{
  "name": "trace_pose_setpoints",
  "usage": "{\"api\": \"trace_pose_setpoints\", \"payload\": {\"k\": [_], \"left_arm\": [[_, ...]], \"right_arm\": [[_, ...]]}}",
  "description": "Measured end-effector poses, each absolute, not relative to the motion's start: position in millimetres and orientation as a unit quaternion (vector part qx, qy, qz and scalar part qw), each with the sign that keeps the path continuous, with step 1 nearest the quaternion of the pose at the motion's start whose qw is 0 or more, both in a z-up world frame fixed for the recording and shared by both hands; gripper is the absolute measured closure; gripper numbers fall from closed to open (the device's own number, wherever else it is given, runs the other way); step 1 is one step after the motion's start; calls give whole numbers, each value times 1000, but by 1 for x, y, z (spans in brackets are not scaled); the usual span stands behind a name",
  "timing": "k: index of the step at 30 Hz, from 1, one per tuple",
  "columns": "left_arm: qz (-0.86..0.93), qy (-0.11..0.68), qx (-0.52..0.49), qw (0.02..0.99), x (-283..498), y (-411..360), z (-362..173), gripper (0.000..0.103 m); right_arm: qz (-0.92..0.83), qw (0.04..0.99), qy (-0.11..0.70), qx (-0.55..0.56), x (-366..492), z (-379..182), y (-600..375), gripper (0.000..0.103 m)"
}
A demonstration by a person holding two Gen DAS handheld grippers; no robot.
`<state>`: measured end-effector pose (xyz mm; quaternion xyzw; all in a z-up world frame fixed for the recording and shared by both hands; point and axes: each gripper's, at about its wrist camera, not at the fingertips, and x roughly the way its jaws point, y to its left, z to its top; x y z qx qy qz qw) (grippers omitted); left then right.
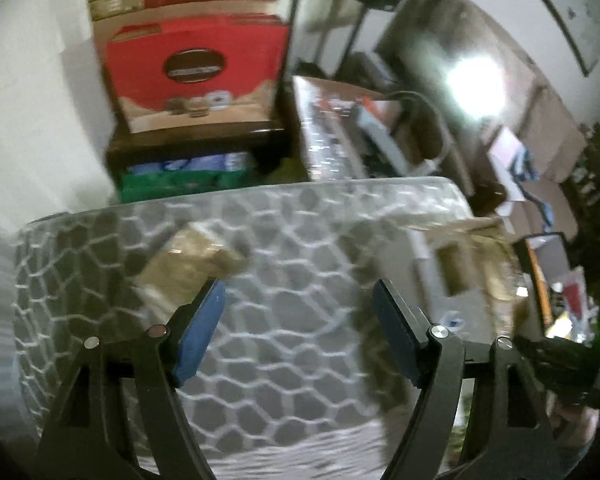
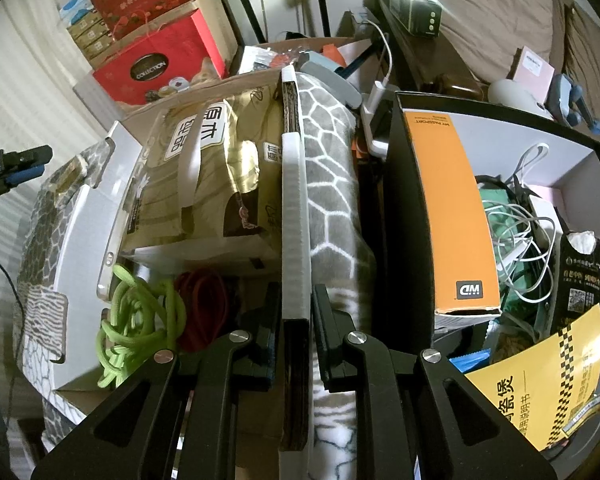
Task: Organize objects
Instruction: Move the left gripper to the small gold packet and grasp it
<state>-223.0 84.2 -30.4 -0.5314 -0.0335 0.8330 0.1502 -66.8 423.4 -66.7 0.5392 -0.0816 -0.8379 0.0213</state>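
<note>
Your right gripper [image 2: 296, 344] is clamped on the upright edge of a cardboard box wall [image 2: 294, 200], the white-taped rim running from 6 toward 12 o'clock in the right wrist view. Left of that wall, at 9 to 10 o'clock, the box holds a tan printed bag [image 2: 212, 176], with a green cord [image 2: 140, 320] and a red cord [image 2: 200, 300] bundled below it at 8 o'clock. The grey patterned cloth [image 2: 332, 200] drapes over the wall's right side. At 3 o'clock a black-rimmed box [image 2: 396, 208] holds an orange carton [image 2: 456, 216], tangled white cables [image 2: 520, 232] and a yellow booklet [image 2: 540, 384]; its far contents are crowded and hard to sort out.

Your left gripper [image 1: 296, 320] stands released, nothing between its blue pads [image 1: 200, 336], over the same cloth [image 1: 260, 240]. That view is motion-blurred: a tan shape [image 1: 192, 256] at 10 o'clock cannot be identified. The left gripper's tip [image 2: 16, 168] is cut off at 9 o'clock in the right view.
</note>
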Motion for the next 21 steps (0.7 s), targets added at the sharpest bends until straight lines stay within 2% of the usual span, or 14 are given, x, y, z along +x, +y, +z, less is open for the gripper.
{"api": "trace_pose_setpoints", "payload": {"k": [7, 17, 21], "left_arm": [[842, 1, -532, 90, -247, 44, -67, 30], [840, 30, -528, 126, -244, 39, -99, 26], [846, 26, -518, 123, -243, 41, -101, 41]], "right_arm": [[-838, 21, -80, 540, -67, -66, 424, 86], [-836, 19, -77, 543, -68, -67, 423, 86], [-836, 19, -76, 543, -68, -67, 423, 86]]}}
